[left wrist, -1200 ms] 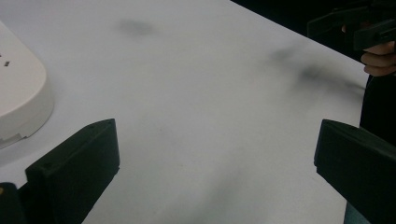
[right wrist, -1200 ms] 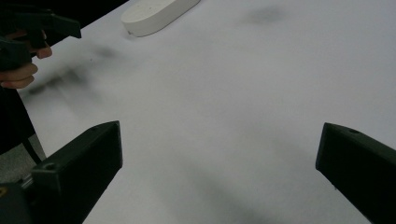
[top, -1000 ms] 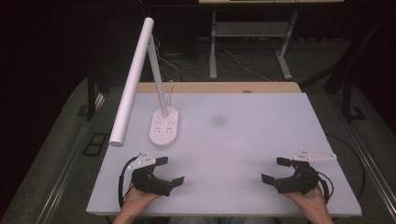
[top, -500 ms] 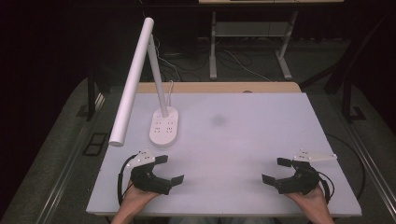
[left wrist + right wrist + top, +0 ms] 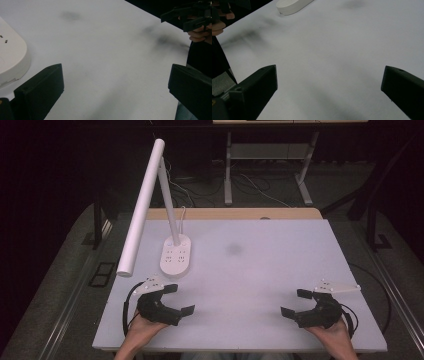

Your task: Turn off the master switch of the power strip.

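A white desk lamp (image 5: 176,254) stands at the table's left, its oval base carrying sockets and its long tube head (image 5: 142,206) slanting down toward the front left. My left gripper (image 5: 177,299) rests open on the white table (image 5: 260,270) just in front of the lamp base (image 5: 10,57), nothing between its jaws. At the front right, my right gripper (image 5: 293,303) is open too and holds nothing. The left gripper view shows the right gripper (image 5: 185,17) far across the table. In the right gripper view the lamp base (image 5: 292,6) lies far off.
A faint dark smudge (image 5: 234,249) marks the table's middle. A wooden strip (image 5: 235,214) runs along the far edge, with desk legs and cables on the floor beyond. The table's front edge is right under both hands.
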The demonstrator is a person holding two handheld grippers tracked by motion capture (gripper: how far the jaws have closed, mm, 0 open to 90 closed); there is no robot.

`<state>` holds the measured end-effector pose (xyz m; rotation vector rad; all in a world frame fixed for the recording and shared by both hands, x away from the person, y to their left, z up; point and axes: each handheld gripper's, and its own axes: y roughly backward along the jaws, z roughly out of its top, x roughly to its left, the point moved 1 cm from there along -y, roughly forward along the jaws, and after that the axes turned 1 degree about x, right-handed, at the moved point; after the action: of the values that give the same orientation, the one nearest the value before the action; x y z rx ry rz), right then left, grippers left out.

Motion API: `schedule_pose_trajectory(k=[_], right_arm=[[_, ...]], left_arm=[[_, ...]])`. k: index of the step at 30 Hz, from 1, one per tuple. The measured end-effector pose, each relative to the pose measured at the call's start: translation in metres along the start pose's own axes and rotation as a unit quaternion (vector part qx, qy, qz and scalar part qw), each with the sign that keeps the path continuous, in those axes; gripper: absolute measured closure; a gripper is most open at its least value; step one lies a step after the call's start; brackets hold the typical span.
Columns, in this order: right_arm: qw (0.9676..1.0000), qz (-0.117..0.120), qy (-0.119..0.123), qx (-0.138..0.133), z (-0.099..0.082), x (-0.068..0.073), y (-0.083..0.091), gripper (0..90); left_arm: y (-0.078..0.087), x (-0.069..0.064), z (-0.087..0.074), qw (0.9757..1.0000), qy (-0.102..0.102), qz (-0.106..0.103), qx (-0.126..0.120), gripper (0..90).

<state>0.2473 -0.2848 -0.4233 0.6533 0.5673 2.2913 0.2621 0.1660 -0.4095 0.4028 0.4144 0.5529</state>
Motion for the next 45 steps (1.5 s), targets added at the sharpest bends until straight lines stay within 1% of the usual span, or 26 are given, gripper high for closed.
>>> schedule_pose_trajectory(k=[8,9,15,19,21,22,25,27,29,30,35,36,37,38,42,43,45], right_arm=[[1.0000,-0.001,0.001,0.003,0.000,0.000,-0.001,0.0],[1.0000,-0.001,0.001,0.003,0.000,0.000,-0.001,0.0],[1.0000,-0.001,-0.002,0.004,-0.001,-0.001,-0.001,0.0],[1.0000,-0.002,-0.001,0.004,-0.001,-0.001,-0.002,0.0],[1.0000,-0.004,-0.001,0.004,-0.001,-0.001,-0.002,0.0],[1.0000,-0.004,-0.002,0.005,-0.001,-0.001,-0.002,0.0],[1.0000,-0.006,-0.001,0.004,-0.001,-0.002,-0.002,0.0],[1.0000,-0.007,0.000,0.003,-0.001,-0.003,-0.001,0.0],[1.0000,-0.005,-0.004,0.005,-0.002,-0.003,-0.001,0.0],[1.0000,-0.008,0.000,0.005,-0.001,-0.003,-0.001,0.0],[0.9999,-0.013,0.000,0.005,-0.002,-0.003,-0.002,0.0],[0.9999,-0.015,0.000,0.004,-0.002,-0.004,-0.001,0.0],[0.9999,-0.014,-0.002,0.006,-0.002,-0.003,-0.001,0.0],[0.9999,-0.016,0.000,0.003,-0.002,-0.004,-0.001,0.0],[0.9998,-0.017,-0.001,0.002,-0.002,-0.005,0.000,0.0],[0.9998,-0.017,-0.001,0.002,-0.002,-0.005,0.000,0.0],[0.9998,-0.018,-0.001,0.003,-0.002,-0.005,-0.001,0.0]], left_arm=[[0.000,0.003,0.004,0.9998,0.003,-0.004,0.018,0.0],[0.000,0.004,0.006,0.9997,0.007,-0.007,0.020,0.0],[0.000,0.010,0.011,0.9994,0.013,-0.007,0.030,0.0],[0.000,0.013,0.012,0.9994,0.013,-0.006,0.031,0.0],[0.001,0.016,0.015,0.9992,0.013,-0.008,0.037,0.0],[0.001,0.017,0.017,0.9991,0.010,-0.007,0.040,0.0],[0.003,0.020,0.019,0.9990,0.010,-0.004,0.044,0.0],[0.007,0.024,0.023,0.9990,0.010,-0.001,0.043,0.0],[0.008,0.026,0.025,0.9990,0.009,-0.001,0.043,0.0],[0.009,0.027,0.026,0.9990,0.009,0.002,0.043,0.0],[0.015,0.033,0.031,0.9991,0.012,0.010,0.039,0.0],[0.018,0.037,0.033,0.9991,0.012,0.013,0.038,0.0],[0.018,0.037,0.033,0.9991,0.012,0.013,0.038,0.0],[0.020,0.040,0.036,0.9991,0.017,0.017,0.034,0.0],[0.023,0.044,0.039,0.9991,0.017,0.019,0.035,0.0],[0.023,0.047,0.041,0.9991,0.021,0.021,0.031,0.0],[0.024,0.050,0.043,0.9989,0.020,0.022,0.035,0.0]])
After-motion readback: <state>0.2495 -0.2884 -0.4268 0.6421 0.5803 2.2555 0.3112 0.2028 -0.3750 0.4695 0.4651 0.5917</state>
